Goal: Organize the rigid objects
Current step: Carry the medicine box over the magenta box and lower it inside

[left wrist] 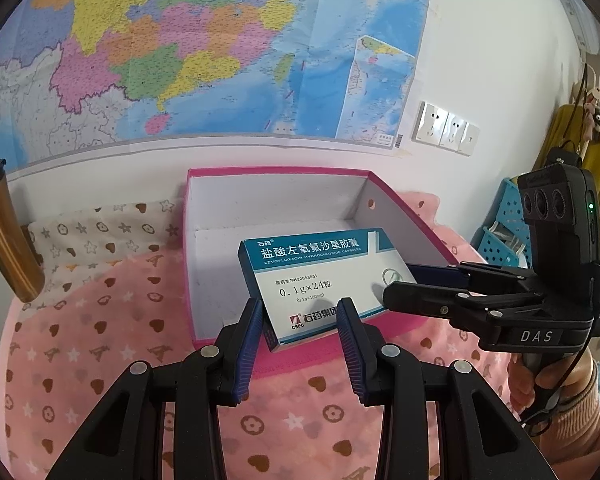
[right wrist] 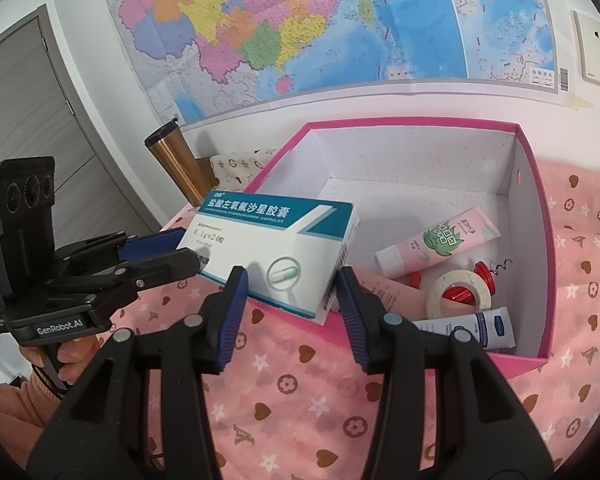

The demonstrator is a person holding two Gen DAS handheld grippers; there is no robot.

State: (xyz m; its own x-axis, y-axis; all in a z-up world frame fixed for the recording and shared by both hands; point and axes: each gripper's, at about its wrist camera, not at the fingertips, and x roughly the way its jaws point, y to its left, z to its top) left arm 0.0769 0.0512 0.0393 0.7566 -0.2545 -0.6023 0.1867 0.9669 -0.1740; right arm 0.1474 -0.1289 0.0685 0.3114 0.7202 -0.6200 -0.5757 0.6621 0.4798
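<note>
A white and teal medicine box (left wrist: 320, 280) is held tilted over the near rim of the pink storage box (left wrist: 284, 170). My left gripper (left wrist: 300, 316) has its jaws on the two sides of the medicine box's near end, shut on it. My right gripper (right wrist: 290, 284) has its jaws on the two sides of the medicine box (right wrist: 276, 248) from the other end, shut on it. In the pink storage box (right wrist: 540, 216) lie a pink tube (right wrist: 440, 240), a tape roll (right wrist: 460, 294), a blue and white tube (right wrist: 472, 326) and a red corkscrew (right wrist: 486, 272).
A pink patterned cloth (left wrist: 100, 340) covers the surface. A bronze tumbler (left wrist: 4, 236) stands at the left against the wall, below a wall map (left wrist: 180, 48). Wall sockets (left wrist: 446, 128) and a blue basket (left wrist: 504, 224) are at the right.
</note>
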